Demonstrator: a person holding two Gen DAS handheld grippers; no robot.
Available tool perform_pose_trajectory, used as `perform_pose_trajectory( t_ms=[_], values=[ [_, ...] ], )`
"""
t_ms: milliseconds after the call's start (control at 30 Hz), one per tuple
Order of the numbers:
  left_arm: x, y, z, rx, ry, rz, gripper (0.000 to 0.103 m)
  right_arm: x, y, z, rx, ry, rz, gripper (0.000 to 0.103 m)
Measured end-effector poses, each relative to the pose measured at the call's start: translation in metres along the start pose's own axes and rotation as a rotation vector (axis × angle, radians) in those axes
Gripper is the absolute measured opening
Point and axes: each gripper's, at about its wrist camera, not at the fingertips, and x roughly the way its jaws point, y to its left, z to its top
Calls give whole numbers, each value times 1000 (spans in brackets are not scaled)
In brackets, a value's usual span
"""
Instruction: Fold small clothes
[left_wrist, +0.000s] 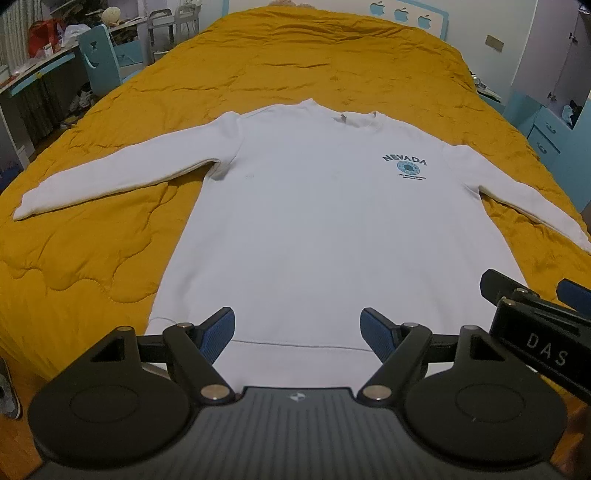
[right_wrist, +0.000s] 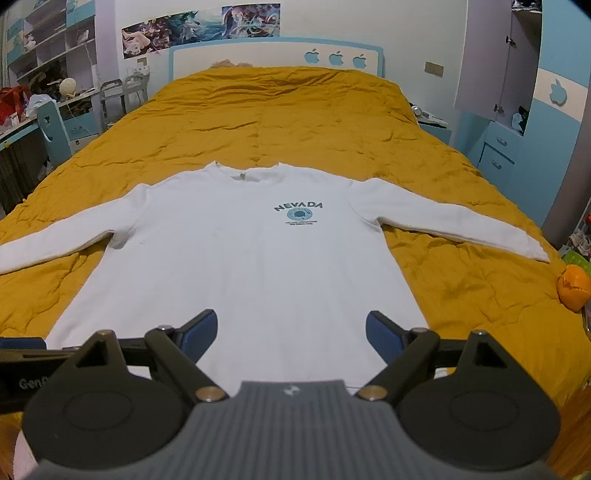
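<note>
A white long-sleeved sweatshirt (left_wrist: 314, 221) (right_wrist: 240, 266) with a blue "NEVADA" print lies flat and face up on the mustard quilt, sleeves spread out to both sides, hem nearest me. My left gripper (left_wrist: 297, 334) hovers over the hem, open, nothing between its blue pads. My right gripper (right_wrist: 291, 334) hangs over the hem a little further right, also open and empty. In the left wrist view the right gripper's black body (left_wrist: 535, 325) shows at the right edge.
The mustard quilt (left_wrist: 295, 62) (right_wrist: 295, 122) covers a wide bed with a blue and white headboard (right_wrist: 277, 55). A desk and blue chair (left_wrist: 99, 59) stand at the left, blue drawers (right_wrist: 498, 147) at the right. An orange object (right_wrist: 573, 288) sits at the bed's right edge.
</note>
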Motion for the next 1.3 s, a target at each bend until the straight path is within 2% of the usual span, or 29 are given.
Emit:
perform_pose_trajectory(
  t_ms=[1300],
  values=[
    [-5,3,1,-11,6,-13,91,-4,6,-1,-11,-1,2,83]
  ],
)
